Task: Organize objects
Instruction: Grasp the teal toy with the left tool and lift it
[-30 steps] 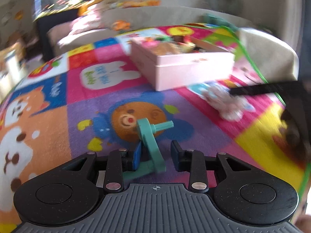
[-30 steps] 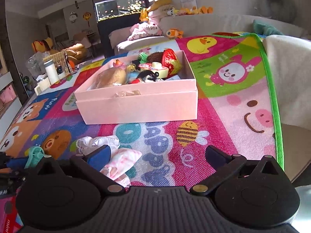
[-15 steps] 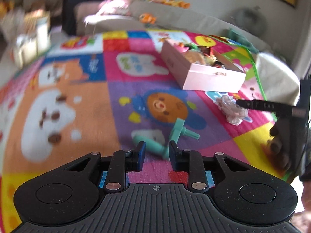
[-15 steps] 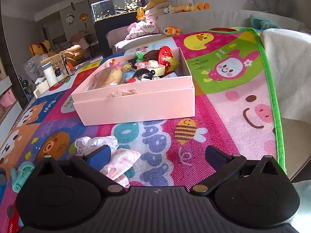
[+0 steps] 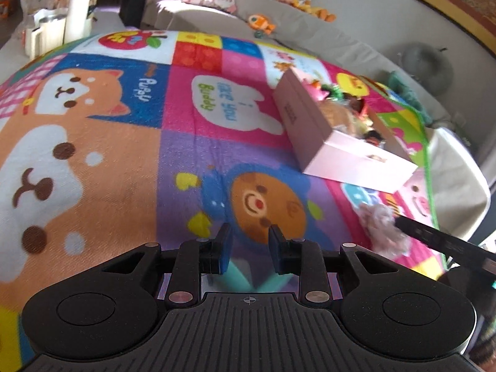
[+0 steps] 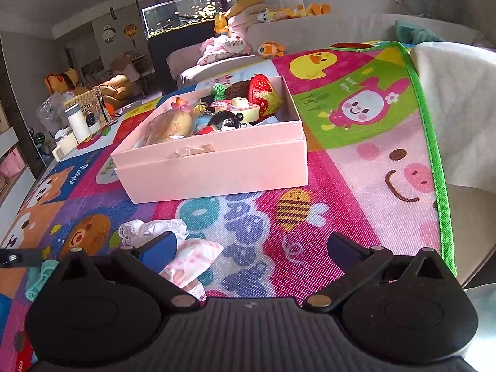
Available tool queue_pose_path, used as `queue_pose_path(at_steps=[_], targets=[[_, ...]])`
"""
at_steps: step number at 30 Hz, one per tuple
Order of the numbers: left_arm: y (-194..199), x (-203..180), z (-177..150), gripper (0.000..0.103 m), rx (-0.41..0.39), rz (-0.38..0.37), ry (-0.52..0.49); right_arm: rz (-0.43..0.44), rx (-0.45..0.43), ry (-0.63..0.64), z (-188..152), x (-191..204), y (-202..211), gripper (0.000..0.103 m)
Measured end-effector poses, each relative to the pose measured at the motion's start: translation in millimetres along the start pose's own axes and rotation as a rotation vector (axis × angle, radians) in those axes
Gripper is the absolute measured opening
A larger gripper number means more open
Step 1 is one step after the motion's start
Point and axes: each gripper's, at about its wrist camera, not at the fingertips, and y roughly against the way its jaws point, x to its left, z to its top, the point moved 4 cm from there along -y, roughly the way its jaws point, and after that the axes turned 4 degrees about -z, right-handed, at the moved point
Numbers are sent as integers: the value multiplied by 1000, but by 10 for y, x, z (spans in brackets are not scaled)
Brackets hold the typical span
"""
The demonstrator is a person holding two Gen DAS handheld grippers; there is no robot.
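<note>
Fingers of the left gripper [image 5: 247,252] stand a little apart with nothing pinched between them, hovering over the play mat [image 5: 124,161]; a blurred teal shape shows under and behind them, and I cannot tell from that view what it is. Fingers of the right gripper [image 6: 251,248] are spread wide and empty, low over the mat, with the left-hand fingertip just beside or over a heap of white and pink cloth [image 6: 173,245]; whether it touches the cloth I cannot tell. Taking the pink box [image 6: 217,167] as the landmark: it sits open on the mat and already holds a good many toys, among them a dark-haired doll [image 6: 228,122], a red and yellow wrapped thing [image 6: 263,94] and a tan bundle [image 6: 169,127], so much of the sorting looks done. Left outside the box, in front of its near wall, lies the cloth heap; further from the box, off to the left of the cloth, a teal toy [image 6: 42,274] rests on the mat. My judgement is that these two loose items remain to be gathered in, and the right gripper is well placed for the cloth.
</note>
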Motion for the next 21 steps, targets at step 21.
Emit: queue_pose_path(at_steps=[21], targets=[[186, 61, -198, 28, 25, 14, 48, -8, 31, -42, -11, -55, -43, 103]])
